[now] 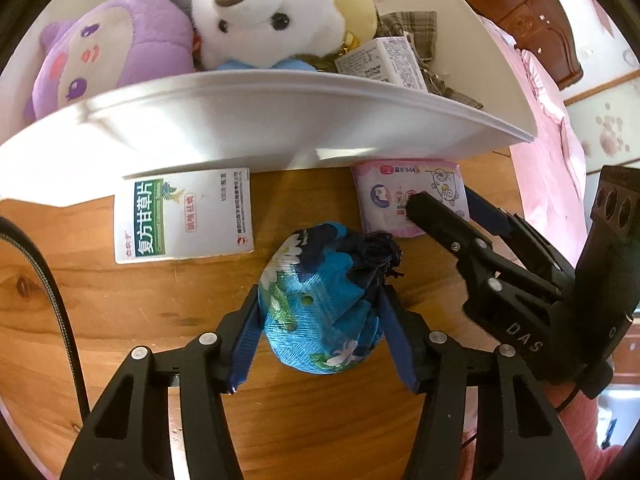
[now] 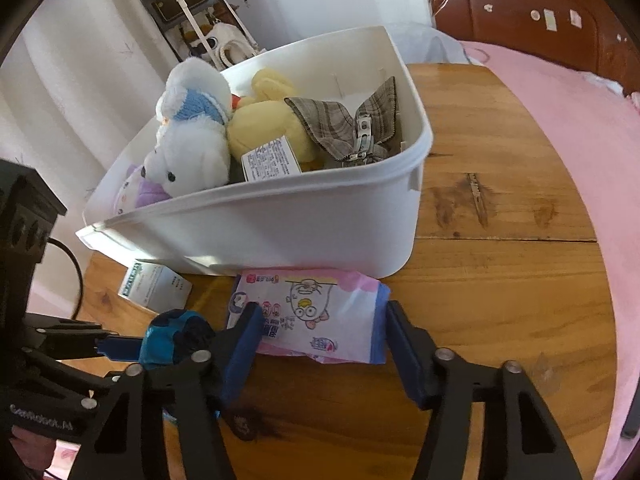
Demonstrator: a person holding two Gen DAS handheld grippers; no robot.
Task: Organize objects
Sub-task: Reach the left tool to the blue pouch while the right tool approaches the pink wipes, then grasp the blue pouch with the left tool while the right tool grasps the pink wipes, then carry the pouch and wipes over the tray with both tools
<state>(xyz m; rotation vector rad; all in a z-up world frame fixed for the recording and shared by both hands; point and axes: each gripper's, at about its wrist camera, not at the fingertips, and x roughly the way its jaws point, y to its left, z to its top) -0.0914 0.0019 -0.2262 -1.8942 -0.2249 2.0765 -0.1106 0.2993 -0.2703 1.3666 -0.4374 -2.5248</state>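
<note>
While the round wooden table (image 2: 500,280) fills most of both views, a white plastic storage bin (image 2: 280,232) stands on its far side, holding a white plush bear (image 1: 256,12), a purple plush toy (image 1: 116,52), a yellow plush toy (image 2: 264,120), a grey plaid fabric bow with a metal clip (image 2: 352,124) and a small white printed box (image 2: 270,160). A pink bedspread (image 2: 580,140) lies beyond the table edge.

In front of the bin, a white and green medicine box (image 1: 184,216) lies flat on the wood. Beside it, the pink and white cartoon-printed tissue pack (image 2: 316,316) lies just against the bin's wall. The right gripper (image 2: 320,344) is spread wide, its blue pads bracketing the pack's two ends; whether they press it is hard to tell. The pack's near edge is partly hidden by the left pad.

The left gripper (image 1: 316,308) is closed around the blue floral cloth pouch (image 1: 320,300), pads touching both sides; the pouch sits between box and pack, its dark gathered neck pointing toward the pack. In the right wrist view most of the pouch is hidden behind the right gripper's frame.
</note>
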